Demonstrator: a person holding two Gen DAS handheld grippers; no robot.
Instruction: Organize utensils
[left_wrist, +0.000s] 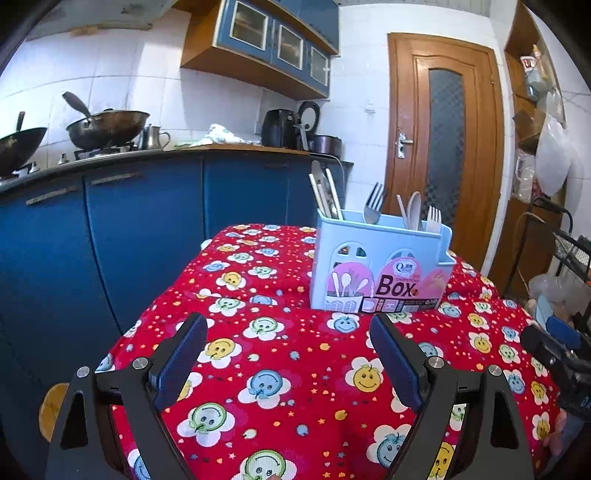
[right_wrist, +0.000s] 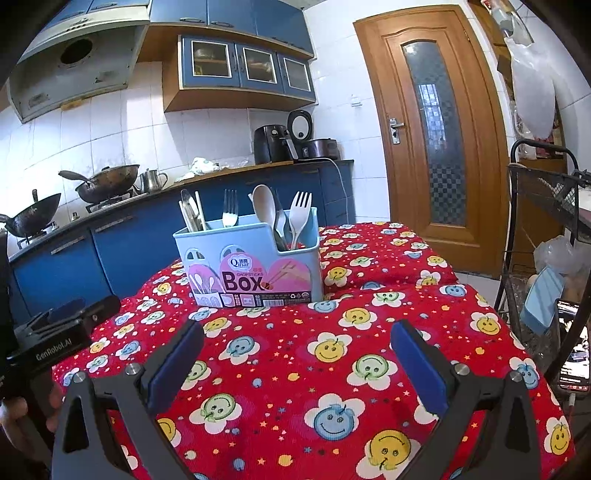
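A light blue utensil box (left_wrist: 380, 264) labelled "Box" stands on the red smiley-face tablecloth (left_wrist: 288, 369). It also shows in the right wrist view (right_wrist: 251, 258). It holds chopsticks (left_wrist: 327, 195), a metal fork (left_wrist: 373, 205), a beige spoon (right_wrist: 265, 203) and a white plastic fork (right_wrist: 300, 214), all upright. My left gripper (left_wrist: 288, 325) is open and empty, hovering over the cloth in front of the box. My right gripper (right_wrist: 297, 332) is open and empty, also short of the box. The left gripper body (right_wrist: 55, 336) shows at the right wrist view's left edge.
Blue kitchen cabinets (left_wrist: 110, 236) with woks (left_wrist: 107, 127) on a stove run behind the table. A wooden door (right_wrist: 432, 129) stands at the back right. A black wire rack (right_wrist: 543, 258) and a phone (right_wrist: 574, 347) sit by the table's right edge.
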